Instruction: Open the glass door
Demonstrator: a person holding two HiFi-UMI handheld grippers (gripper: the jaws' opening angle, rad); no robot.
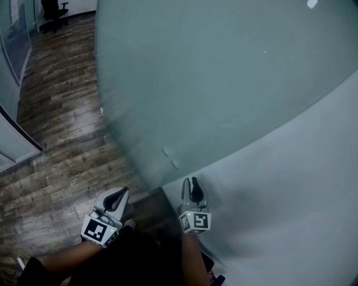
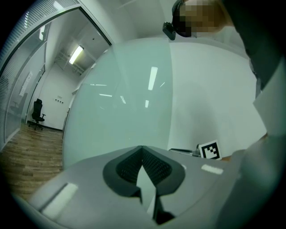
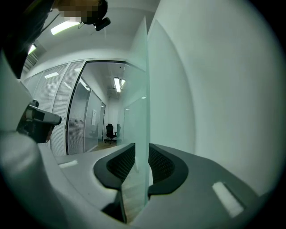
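Observation:
The frosted glass door [image 1: 212, 84] fills the upper middle of the head view, and its free edge runs down beside the white wall [image 1: 291, 184]. My right gripper [image 1: 191, 187] points level at that edge. In the right gripper view the door's edge [image 3: 142, 89] stands between the two pads of the right gripper [image 3: 141, 154], close to the right pad and with a slim gap at the left one, so the gripper is open around it. My left gripper [image 1: 117, 196] hangs to the left, in front of the door's face [image 2: 116, 120]. The left gripper [image 2: 142, 154] is shut, tips touching, on nothing.
Dark wood floor [image 1: 56, 139] stretches left of the door toward a black office chair [image 1: 55, 11]. A glass partition with blinds [image 1: 11, 33] lines the far left. The person's dark sleeves fill the bottom of the head view.

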